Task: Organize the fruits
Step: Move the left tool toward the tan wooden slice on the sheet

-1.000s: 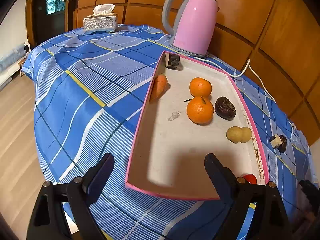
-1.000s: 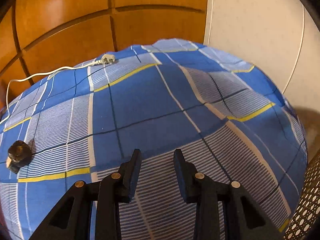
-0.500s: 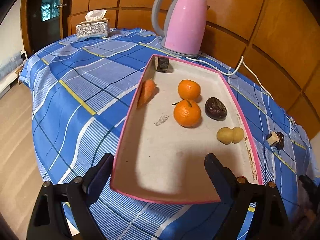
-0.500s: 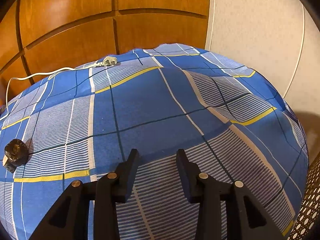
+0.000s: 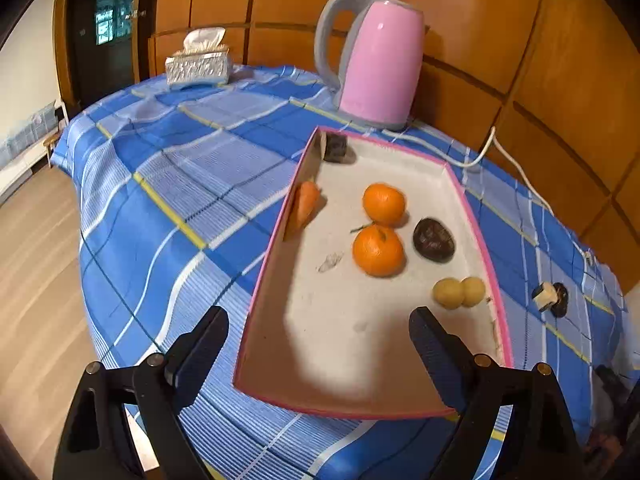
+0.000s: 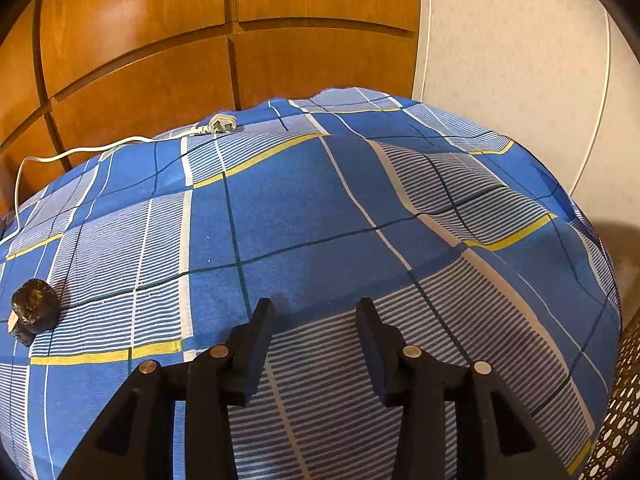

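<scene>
A pink-rimmed tray [image 5: 478,224] lies on the blue plaid tablecloth. In it are two oranges [image 5: 377,250], a carrot [image 5: 306,204] against the left wall, a dark round fruit [image 5: 433,239], a pair of small yellow fruits [image 5: 459,292] and a dark block [image 5: 335,146] in the far corner. My left gripper [image 5: 316,338] is open and empty, its jaws wide apart over the tray's near end. A dark lump with a pale piece [image 5: 550,298] lies on the cloth right of the tray; it also shows in the right wrist view [image 6: 33,311]. My right gripper [image 6: 314,324] is open and empty above bare cloth.
A pink kettle [image 5: 376,68] stands behind the tray, its white cord [image 5: 516,168] running along the wall to a plug [image 6: 220,125]. A tissue box [image 5: 200,64] sits at the far left. The table edge [image 6: 592,248] drops off to the right.
The left gripper has pulled back and tilted up slightly, so the tray sits a little farther off. The right gripper's jaws have opened wider and it has drawn back a little.
</scene>
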`<state>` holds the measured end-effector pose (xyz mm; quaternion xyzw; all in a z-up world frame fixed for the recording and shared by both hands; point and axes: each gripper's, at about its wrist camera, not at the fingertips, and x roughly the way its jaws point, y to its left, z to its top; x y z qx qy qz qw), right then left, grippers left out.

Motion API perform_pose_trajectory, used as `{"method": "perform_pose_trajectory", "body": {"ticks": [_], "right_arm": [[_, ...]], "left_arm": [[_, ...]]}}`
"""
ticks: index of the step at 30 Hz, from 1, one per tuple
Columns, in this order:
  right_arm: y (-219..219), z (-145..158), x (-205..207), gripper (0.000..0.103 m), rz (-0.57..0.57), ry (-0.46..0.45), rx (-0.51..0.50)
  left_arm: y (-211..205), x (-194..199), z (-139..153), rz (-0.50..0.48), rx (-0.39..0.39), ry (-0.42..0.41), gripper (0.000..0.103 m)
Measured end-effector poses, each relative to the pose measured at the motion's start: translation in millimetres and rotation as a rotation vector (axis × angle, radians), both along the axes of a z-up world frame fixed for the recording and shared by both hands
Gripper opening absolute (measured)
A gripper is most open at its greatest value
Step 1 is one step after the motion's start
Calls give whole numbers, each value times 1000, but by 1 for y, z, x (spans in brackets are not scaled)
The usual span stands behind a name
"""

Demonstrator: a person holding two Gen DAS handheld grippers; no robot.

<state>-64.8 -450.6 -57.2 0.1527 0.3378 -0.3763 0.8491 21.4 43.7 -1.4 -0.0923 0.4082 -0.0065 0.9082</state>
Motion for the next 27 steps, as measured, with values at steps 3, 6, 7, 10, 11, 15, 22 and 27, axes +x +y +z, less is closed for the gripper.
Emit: {"method": "perform_pose_trajectory", "body": {"ticks": [3,6,7,10,11,15,22,27], "right_arm": [[0,0,0,44,0,-1,0],[0,0,0,44,0,-4,2],[0,0,0,44,0,-5,2],[0,0,0,44,0,-4,2],[-1,0,0,44,0,-4,2],[-1,0,0,44,0,-4,2],[-1,1,0,44,0,-3,1],[-1,1,-1,44,0,-3,1]], "left_arm": [[-14,-1,6,-55,19,-20,92],[-31,1,7,-116,34,-17,92],[-35,2,6,-134,36,-11,92],[-50,6,6,-184,39,-3,92],[-55,7,6,-199,42,-2,92],[-74,10,7,-262,45,-5,92],[-104,15,9,-349,40,2,92],[-126,19,9,-416,45,6,92]]}}
